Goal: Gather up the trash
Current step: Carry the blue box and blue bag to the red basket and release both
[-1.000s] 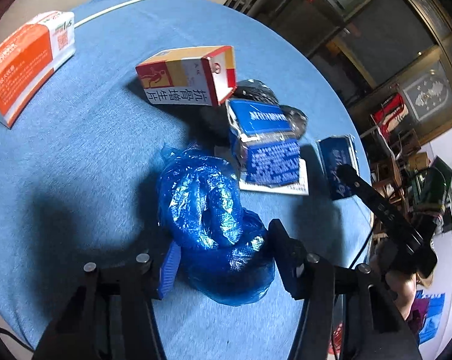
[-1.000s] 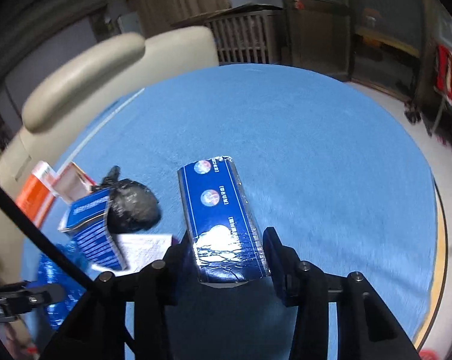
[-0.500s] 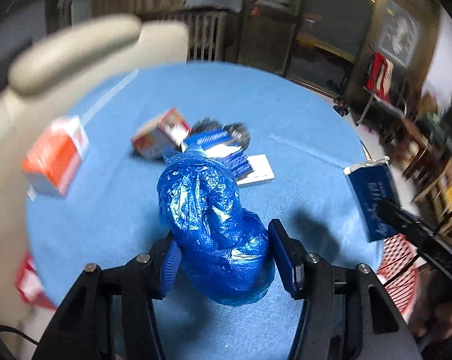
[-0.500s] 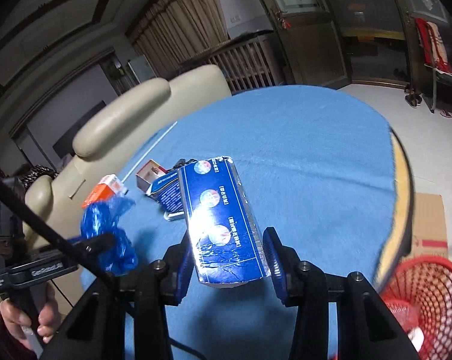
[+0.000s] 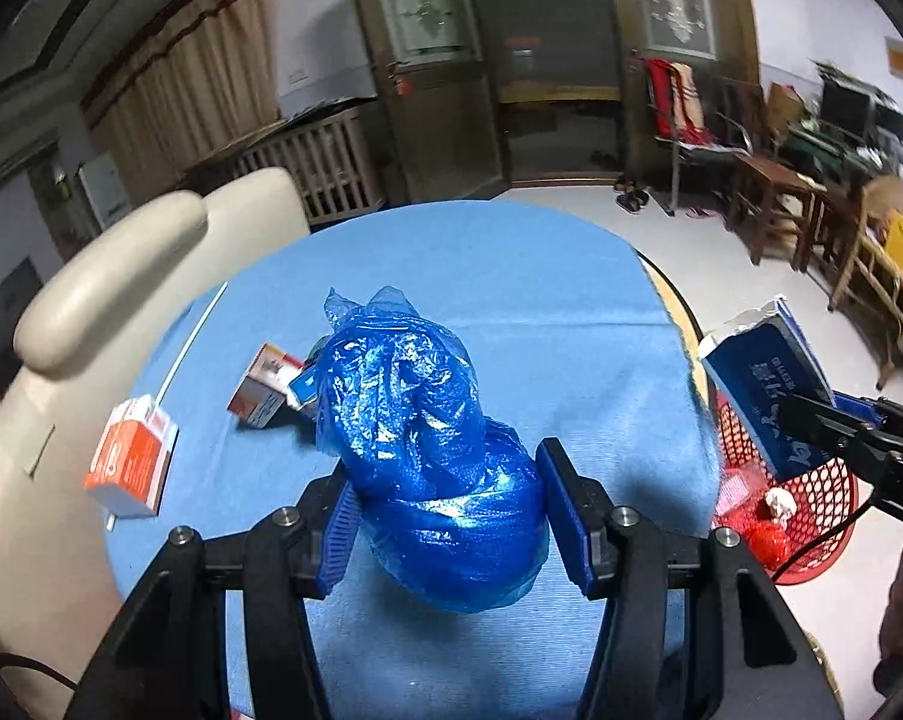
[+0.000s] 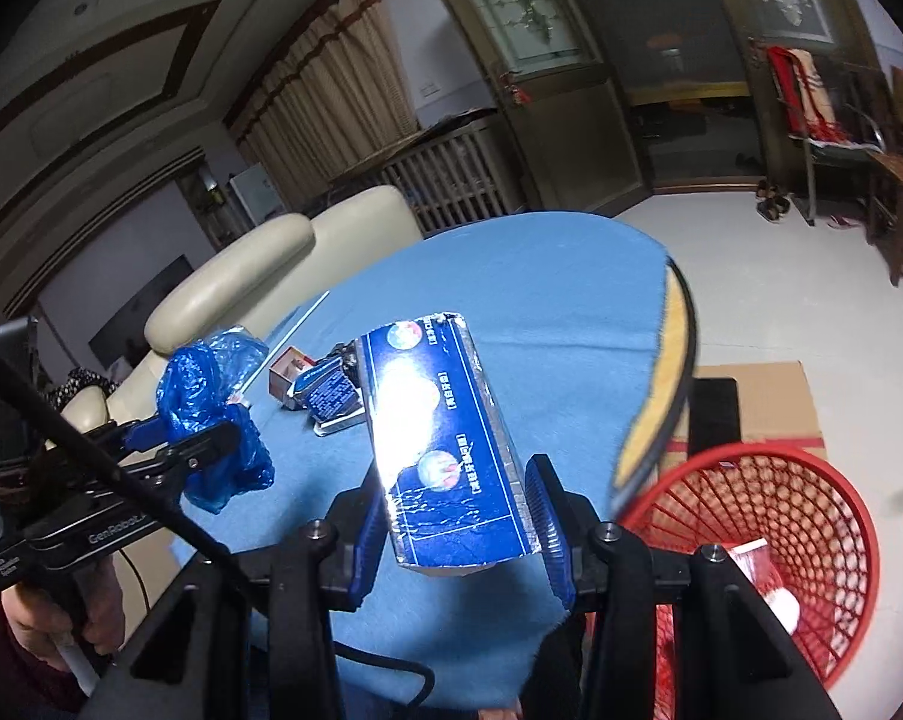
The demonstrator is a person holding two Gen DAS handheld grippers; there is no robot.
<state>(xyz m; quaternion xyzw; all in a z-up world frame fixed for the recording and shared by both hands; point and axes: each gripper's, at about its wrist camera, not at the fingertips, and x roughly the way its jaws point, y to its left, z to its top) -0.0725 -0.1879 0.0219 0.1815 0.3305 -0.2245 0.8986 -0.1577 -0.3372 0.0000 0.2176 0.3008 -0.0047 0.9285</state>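
Observation:
My left gripper [image 5: 451, 516] is shut on a crumpled blue plastic bag [image 5: 427, 444] and holds it above the round blue table [image 5: 511, 276]. The bag also shows in the right wrist view [image 6: 211, 414]. My right gripper [image 6: 460, 528] is shut on a dark blue carton [image 6: 445, 456], held up near the table's right edge. In the left wrist view the carton [image 5: 763, 384] hangs over a red mesh basket [image 5: 811, 516]. In the right wrist view the basket [image 6: 769, 540] stands on the floor at lower right, with some trash inside.
On the table lie an orange-white box [image 5: 130, 459], a red-white carton [image 5: 262, 387] and a small blue box [image 6: 325, 390]. A cream sofa [image 5: 91, 300] stands behind the table. A cardboard sheet [image 6: 763, 396] lies on the floor by the basket. Wooden chairs [image 5: 775, 198] stand at far right.
Both grippers have lifted their loads off the table and swung right towards the red basket. The views have tilted up from the tabletop to the room.

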